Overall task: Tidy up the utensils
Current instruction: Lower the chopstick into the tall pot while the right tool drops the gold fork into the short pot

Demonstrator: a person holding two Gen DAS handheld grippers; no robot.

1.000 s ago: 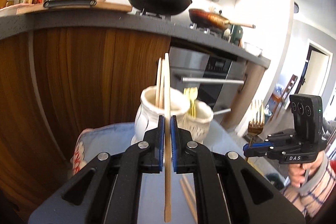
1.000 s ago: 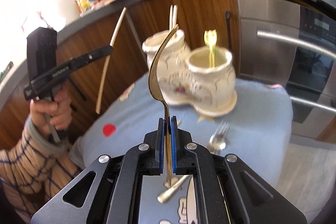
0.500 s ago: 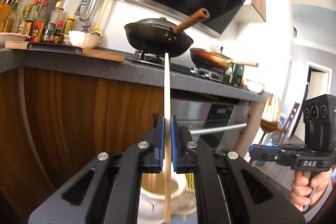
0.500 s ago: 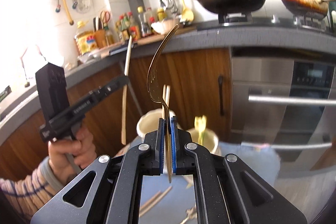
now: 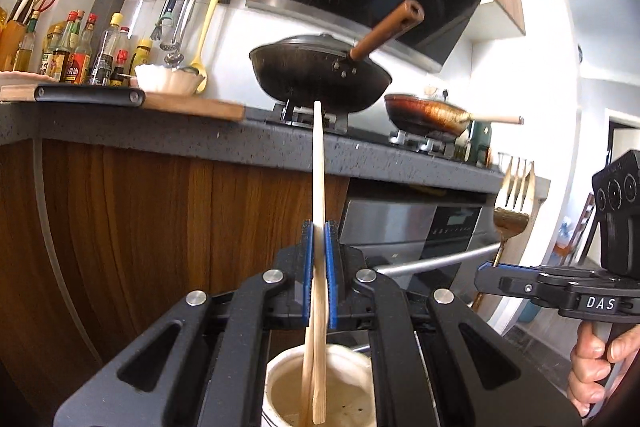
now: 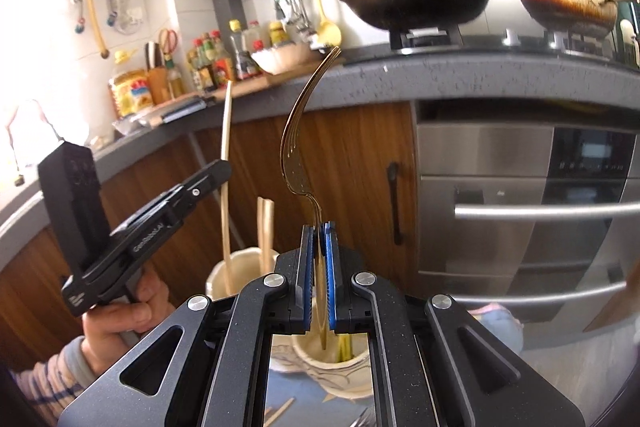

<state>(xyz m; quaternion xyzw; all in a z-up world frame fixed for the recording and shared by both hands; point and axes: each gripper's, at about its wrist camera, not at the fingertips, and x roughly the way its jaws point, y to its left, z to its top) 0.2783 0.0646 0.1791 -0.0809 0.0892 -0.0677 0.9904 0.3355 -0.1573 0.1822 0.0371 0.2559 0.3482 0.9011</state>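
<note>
My left gripper [image 5: 319, 239] is shut on a wooden chopstick [image 5: 318, 163] held upright, its lower end inside the mouth of a white ceramic jar [image 5: 280, 375] where another chopstick [image 5: 307, 375] stands. My right gripper [image 6: 319, 239] is shut on a gold fork [image 6: 298, 139], tines up, its handle end hanging into a second white jar [image 6: 316, 359] that holds gold utensils. In the right wrist view the left gripper [image 6: 216, 173] and its chopstick [image 6: 226, 147] stand over the left jar [image 6: 244, 267]. In the left wrist view the right gripper [image 5: 486, 273] and fork [image 5: 514, 203] are at the right.
Both jars stand on a blue cloth [image 6: 288, 395] with loose chopsticks [image 6: 280, 411] on it. Behind are wooden cabinets [image 5: 140, 227], a steel oven [image 6: 520, 207] and a grey counter [image 5: 160, 131] with a black wok [image 5: 320, 75], a pan [image 5: 428, 111] and bottles [image 5: 80, 51].
Both grippers have come in over the jars and tilted level. The chopstick's lower end now sits in the left jar's mouth and the fork's handle end hangs in the right jar.
</note>
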